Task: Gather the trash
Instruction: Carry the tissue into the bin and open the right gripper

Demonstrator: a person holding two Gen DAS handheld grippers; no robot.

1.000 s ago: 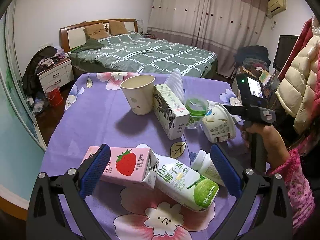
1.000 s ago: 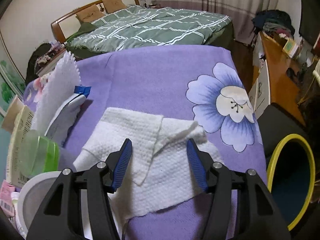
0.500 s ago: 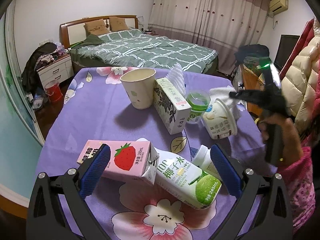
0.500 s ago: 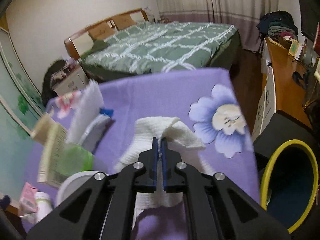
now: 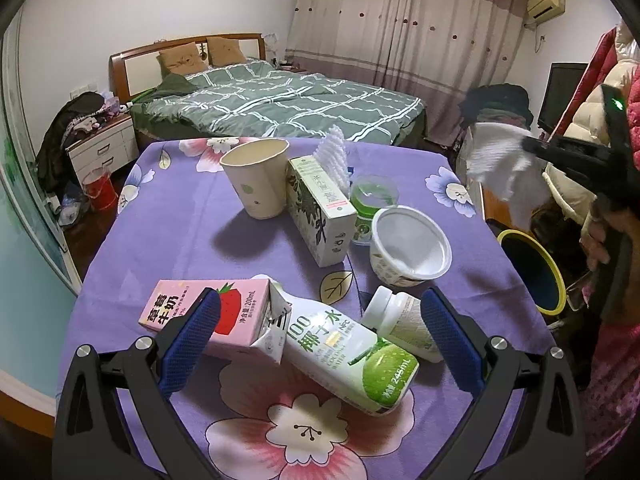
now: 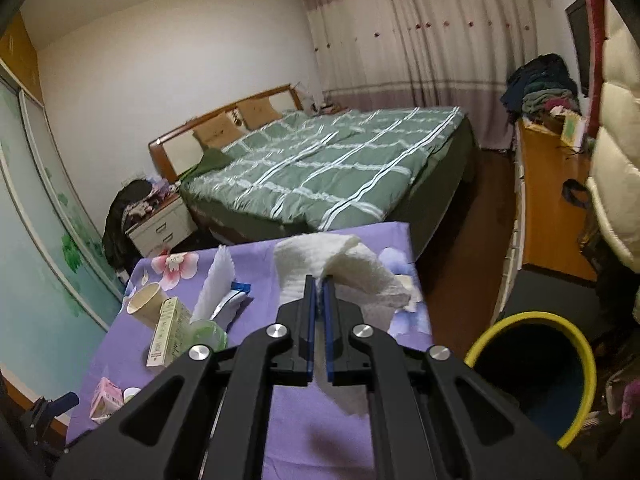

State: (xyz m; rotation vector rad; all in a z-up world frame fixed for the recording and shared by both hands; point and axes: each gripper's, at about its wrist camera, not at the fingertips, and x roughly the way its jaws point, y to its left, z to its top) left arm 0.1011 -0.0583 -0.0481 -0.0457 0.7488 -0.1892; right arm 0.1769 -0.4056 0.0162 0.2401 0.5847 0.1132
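Lower left of the left wrist view, the pink strawberry carton (image 5: 208, 316) reads "200mL". Beside it, the green-and-white carton (image 5: 348, 354) reads "100", "COCONUT WATER" and "245mL".

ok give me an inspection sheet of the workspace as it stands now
surface: table under a purple flowered cloth
job's things: white paper towel lifted off the table; yellow-rimmed bin beside the table; pink strawberry milk carton, coconut water carton, small white bottle lying down; yoghurt cup and paper cup upright
clutter: tissue box, green-lidded jar
grippers: right tongs shut on the paper towel; left tongs open, above the cartons
cables: nothing seen
surroundings: bed, curtains, nightstand
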